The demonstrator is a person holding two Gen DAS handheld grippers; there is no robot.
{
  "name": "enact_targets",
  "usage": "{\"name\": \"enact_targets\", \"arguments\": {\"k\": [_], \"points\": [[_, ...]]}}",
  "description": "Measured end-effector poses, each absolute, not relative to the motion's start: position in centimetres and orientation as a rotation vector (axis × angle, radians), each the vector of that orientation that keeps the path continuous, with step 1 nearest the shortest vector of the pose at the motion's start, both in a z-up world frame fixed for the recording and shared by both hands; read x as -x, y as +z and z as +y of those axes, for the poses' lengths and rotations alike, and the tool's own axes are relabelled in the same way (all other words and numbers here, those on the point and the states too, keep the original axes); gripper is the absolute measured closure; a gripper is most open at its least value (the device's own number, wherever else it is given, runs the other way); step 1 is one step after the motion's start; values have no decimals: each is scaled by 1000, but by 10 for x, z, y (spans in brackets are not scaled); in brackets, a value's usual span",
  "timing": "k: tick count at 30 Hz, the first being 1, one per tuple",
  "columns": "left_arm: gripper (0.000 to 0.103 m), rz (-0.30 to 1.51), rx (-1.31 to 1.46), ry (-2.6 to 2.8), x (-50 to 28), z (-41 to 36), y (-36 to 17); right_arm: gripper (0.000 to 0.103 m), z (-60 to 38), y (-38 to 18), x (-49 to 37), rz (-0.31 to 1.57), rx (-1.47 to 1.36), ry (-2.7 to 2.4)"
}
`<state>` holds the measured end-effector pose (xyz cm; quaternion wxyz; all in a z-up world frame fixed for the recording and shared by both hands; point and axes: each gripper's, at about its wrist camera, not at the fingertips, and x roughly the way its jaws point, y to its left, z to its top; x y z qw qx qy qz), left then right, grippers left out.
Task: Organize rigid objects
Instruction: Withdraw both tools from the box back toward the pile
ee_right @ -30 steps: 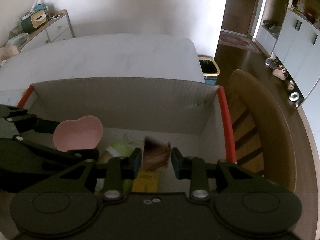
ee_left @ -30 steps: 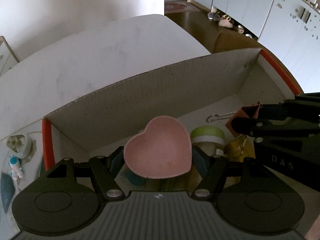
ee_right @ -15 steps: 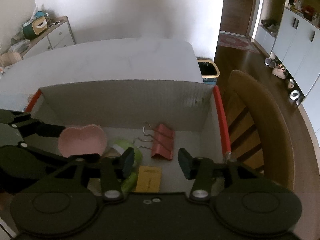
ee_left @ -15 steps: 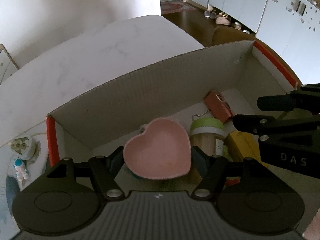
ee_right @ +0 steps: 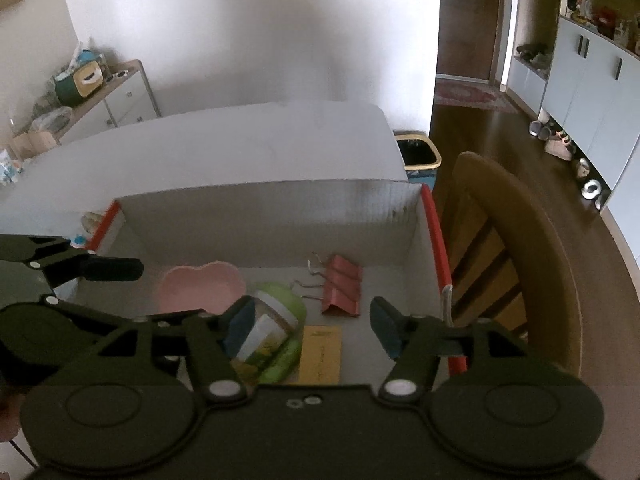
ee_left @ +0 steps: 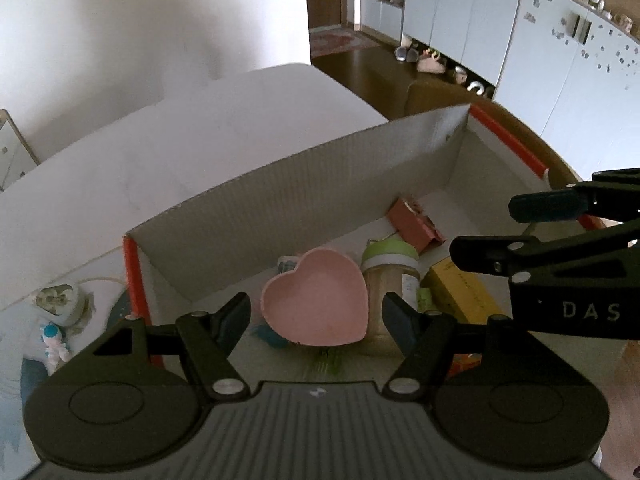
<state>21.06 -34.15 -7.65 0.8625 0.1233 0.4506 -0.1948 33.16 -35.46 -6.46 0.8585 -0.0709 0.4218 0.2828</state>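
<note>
The cardboard box stood on the white bench, and everything here is placed against that box. Inside it lay the pink heart-shaped dish toward its left end, a green-lidded jar on its side at the middle, a yellow packet by the near wall and a red binder clip close to the far wall. The right gripper hung above the box with its jaws opening and nothing between them; the clip lay free on the box floor. The left gripper had its jaws wide, the dish between them, but the pads looked clear of its rim, so it probably rested on the things below. To finish the step well, both grippers would likely need to lift straight out without brushing the box walls or nudging the dish. Outside the left end of the box sat a small astronaut figure. Beyond the right end stood a wooden chair, a dark wood floor and pale cabinets.
</note>
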Motion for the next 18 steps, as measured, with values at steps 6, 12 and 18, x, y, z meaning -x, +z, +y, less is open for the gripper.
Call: {"name": "enact_targets", "arguments": {"k": [6,12,18], "points": [[31,912,-231,-416,-201,-330,-62,34,-357,-48,-316,861,111,620],[31,878,-197,-424,-190,-318,-46,30,-356,-32,-303,828,75,648],[25,840,-158,-427,-180,-302,-33,23,-353,-18,-289,788,48,678]]}}
